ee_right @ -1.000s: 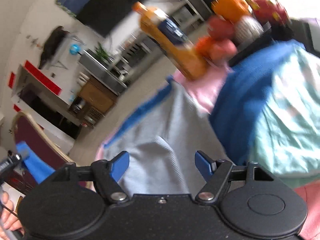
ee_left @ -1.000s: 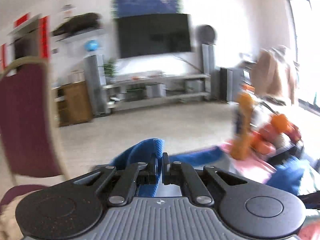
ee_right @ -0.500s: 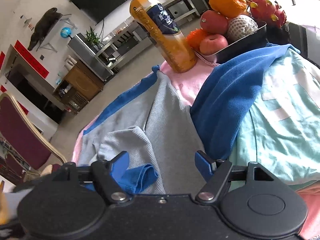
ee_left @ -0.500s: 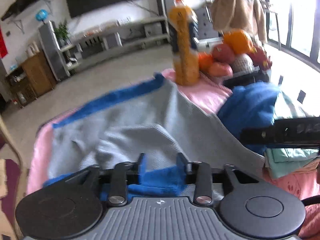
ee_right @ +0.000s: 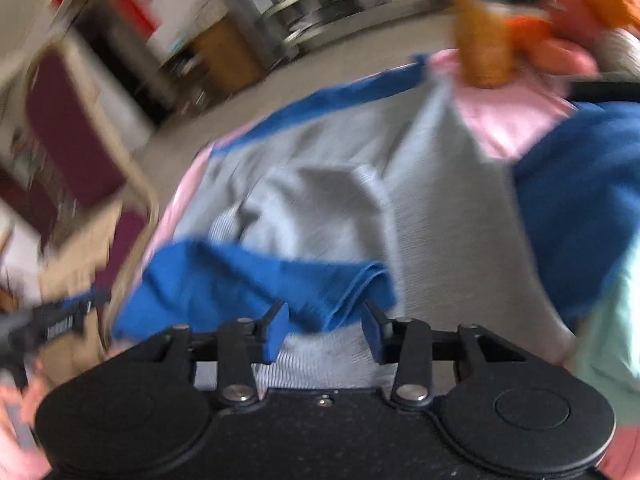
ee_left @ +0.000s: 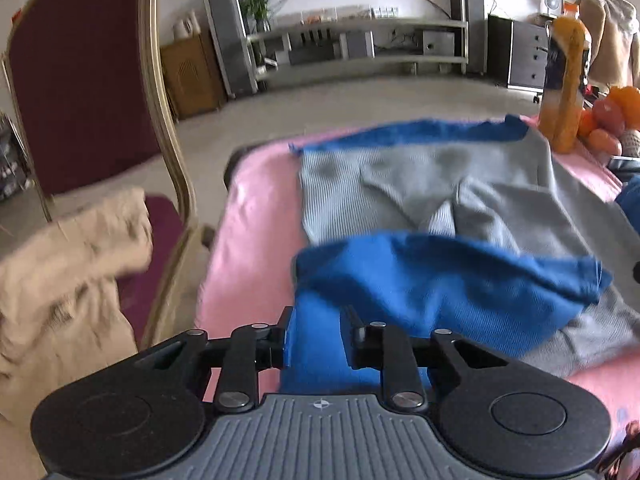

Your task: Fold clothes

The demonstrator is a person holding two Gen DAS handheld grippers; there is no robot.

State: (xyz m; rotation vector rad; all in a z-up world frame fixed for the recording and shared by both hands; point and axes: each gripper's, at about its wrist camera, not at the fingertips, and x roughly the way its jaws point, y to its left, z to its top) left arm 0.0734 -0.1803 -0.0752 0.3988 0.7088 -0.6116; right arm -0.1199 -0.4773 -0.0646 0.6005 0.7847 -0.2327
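Note:
A grey ribbed garment (ee_left: 472,188) with blue trim lies spread on the pink-covered table (ee_left: 256,216); it also shows in the right wrist view (ee_right: 420,184). Its blue end (ee_left: 440,280) is folded back over the grey part near me. My left gripper (ee_left: 316,338) is open, its jaws standing either side of the blue cloth. My right gripper (ee_right: 324,330) is open, its jaws just before the blue fold's corner (ee_right: 352,284). The left gripper shows at the left edge of the right wrist view (ee_right: 56,320).
An orange juice bottle (ee_left: 564,80) and fruit (ee_left: 612,120) stand at the table's far right. A blue garment on a mint one (ee_right: 584,208) lies at right. A maroon chair (ee_left: 80,80) with beige cloth (ee_left: 68,272) stands left of the table.
My left gripper, shut on the blue cloth a second ago, brought it down onto the garment and opened. My right gripper's jaws narrowed and moved to the blue fold.

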